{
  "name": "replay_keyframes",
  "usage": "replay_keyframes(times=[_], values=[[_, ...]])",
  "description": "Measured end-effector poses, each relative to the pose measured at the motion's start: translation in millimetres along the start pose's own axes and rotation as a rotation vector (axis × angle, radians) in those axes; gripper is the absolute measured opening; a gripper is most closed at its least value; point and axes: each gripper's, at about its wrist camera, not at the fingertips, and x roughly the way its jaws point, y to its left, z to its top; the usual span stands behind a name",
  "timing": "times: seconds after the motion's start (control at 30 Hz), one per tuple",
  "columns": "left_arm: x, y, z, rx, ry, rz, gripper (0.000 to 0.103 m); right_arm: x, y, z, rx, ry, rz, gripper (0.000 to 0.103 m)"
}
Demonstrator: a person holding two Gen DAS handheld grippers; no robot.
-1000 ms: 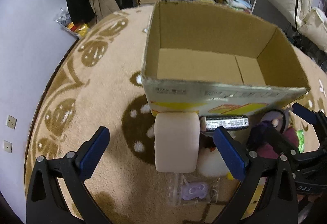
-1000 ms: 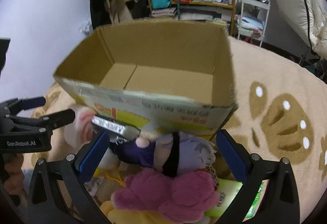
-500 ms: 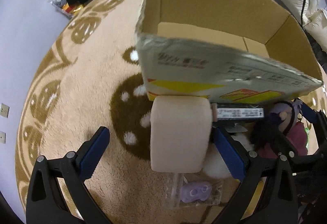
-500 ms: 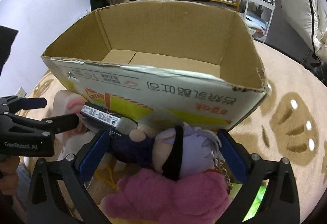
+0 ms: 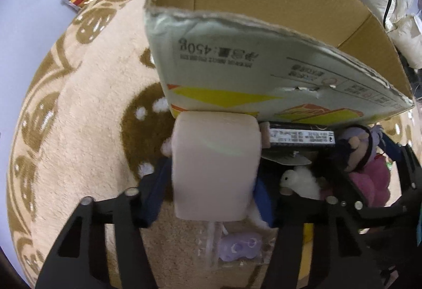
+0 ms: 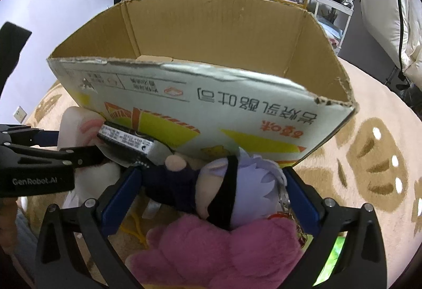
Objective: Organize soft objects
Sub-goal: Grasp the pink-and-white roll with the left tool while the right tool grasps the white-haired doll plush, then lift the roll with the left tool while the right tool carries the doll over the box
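I am working with the cardboard box (image 5: 277, 33) as my landmark: it is standing open on the rug (image 5: 87, 109), and the soft things are lying in a heap against its printed front wall. The left gripper (image 5: 211, 191) is closing around the pale pink cushion block (image 5: 213, 165), its jaws pressed in against both sides, so I am judging this a pinch on the block (the blue pads are half hidden behind it). The block is touching the foot of the box's front wall. It is looking light and squashy, so I am expecting it to give; taking it across the middle seems sound.

The right gripper (image 6: 208, 199) is straddling the purple-haired doll (image 6: 237, 188), just in front of the same wall, with its jaws spread and not visibly squeezing. The doll is lying on a pink plush (image 6: 211, 249). I am thinking the head, the firmest part, is the place to take hold.
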Motion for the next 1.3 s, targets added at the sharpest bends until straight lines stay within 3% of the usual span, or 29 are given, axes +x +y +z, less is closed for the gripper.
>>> replay_keyframes(times=[0.13, 0.77, 0.97, 1.03, 1.3], values=[[-2.0, 1.3, -2.7, -0.009, -0.011, 0.001, 0.045, 9.6, -0.3, -7.3, 0.019, 0.076, -0.062, 0.103], [-24.3, 2.5, -13.5, -0.035, -0.082, 0.083, 0.037, 14.1, -45.4, 12.7, 0.295, 0.064, 0.1, 0.103], [-34.0, 5.7, -14.5, -0.058, -0.106, 0.105, 0.037, 5.3, -49.6, -1.8, 0.273, 0.049, 0.102, 0.093], [-39.7, 3.9, -17.0, -0.057, -0.121, 0.116, 0.037, -3.3, -43.4, -5.0, 0.264, 0.038, 0.085, 0.08], [-57.8, 2.9, -26.5, -0.046, -0.171, 0.152, 0.038, -25.0, -40.5, -12.1, 0.239, 0.005, 0.101, 0.069]])
